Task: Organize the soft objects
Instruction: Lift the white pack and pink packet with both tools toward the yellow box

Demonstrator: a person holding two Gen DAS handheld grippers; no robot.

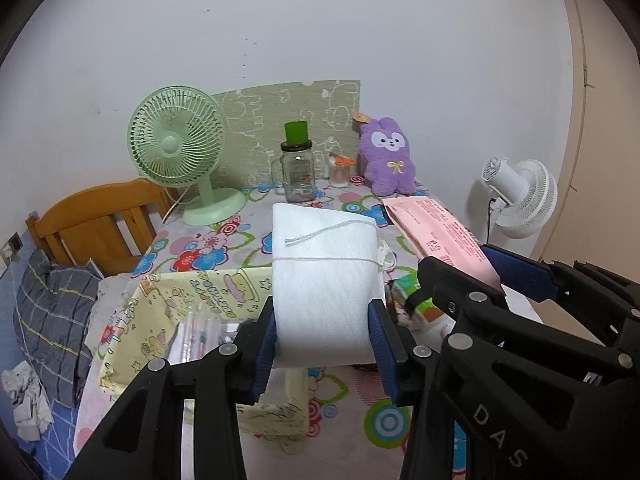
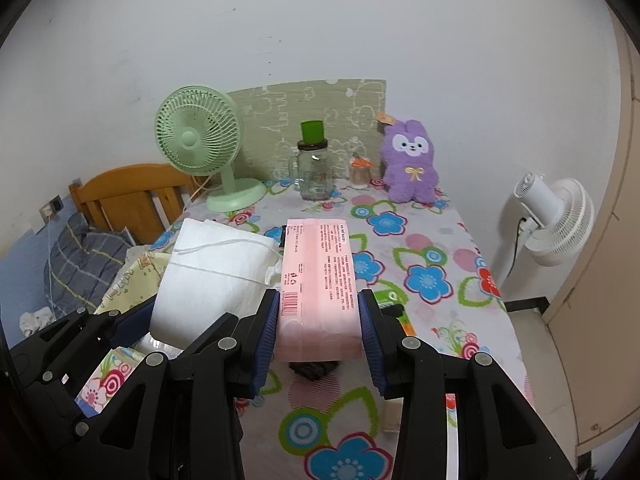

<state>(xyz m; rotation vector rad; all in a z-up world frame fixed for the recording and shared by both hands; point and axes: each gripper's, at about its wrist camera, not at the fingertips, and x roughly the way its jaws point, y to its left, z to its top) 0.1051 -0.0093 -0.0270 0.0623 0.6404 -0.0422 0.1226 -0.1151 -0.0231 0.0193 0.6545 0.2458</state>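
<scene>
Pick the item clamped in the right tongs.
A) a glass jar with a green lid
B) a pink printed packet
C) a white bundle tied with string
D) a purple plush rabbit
B: in the right wrist view the right tongs press both pads against the pink printed packet; the white bundle sits in the left tongs.

Far edge of surface (image 2: 440,248) blocked by a row: green fan (image 2: 200,140) far left, glass jar (image 2: 314,172) centre, small container (image 2: 360,174) beside it, purple plush (image 2: 410,168) far right. Middle and right of the flowered cloth bare, open passage there. Near left crowded: yellow printed bag (image 1: 192,308) and clear packets. Small dark item (image 2: 314,368) on cloth near centre. White fan (image 2: 556,220) stands off the right edge; wooden headboard (image 2: 132,196) off the left.
</scene>
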